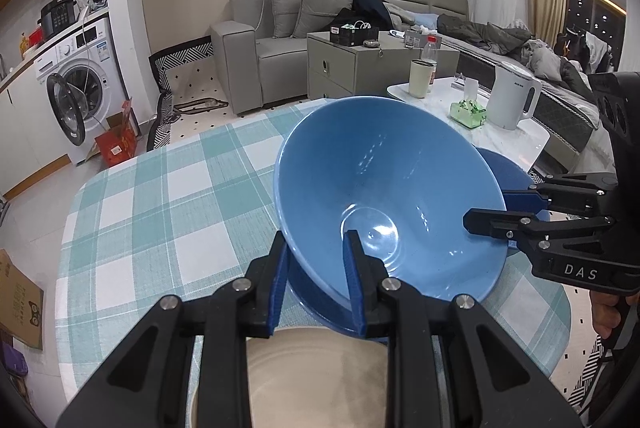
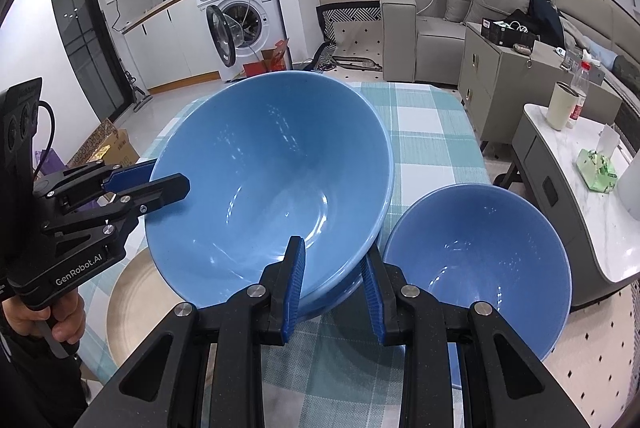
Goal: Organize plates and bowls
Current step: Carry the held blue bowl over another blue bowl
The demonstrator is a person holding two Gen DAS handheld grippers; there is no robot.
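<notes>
A large light-blue bowl point(image 1: 384, 188) point(image 2: 272, 172) hangs tilted over the checked tablecloth point(image 1: 160, 208). My left gripper point(image 1: 316, 260) is shut on its near rim, one finger inside the bowl and one outside; the right wrist view shows it at the bowl's left edge point(image 2: 168, 184). On another part of the rim my right gripper point(image 2: 334, 276) point(image 1: 500, 210) is shut the same way. A second blue dish point(image 2: 340, 298) lies partly hidden under the bowl. A smaller blue bowl point(image 2: 476, 268) stands just to the right. A beige plate point(image 1: 320, 368) point(image 2: 132, 308) lies below the left gripper.
A white side table point(image 2: 600, 228) beside the cloth carries a kettle point(image 1: 512, 96), a cream cup point(image 1: 420, 78), a bottle and a green tissue pack point(image 1: 468, 114). Behind stand a grey cabinet point(image 1: 360, 68), a sofa and a washing machine point(image 1: 80, 84). Cardboard boxes lie on the floor.
</notes>
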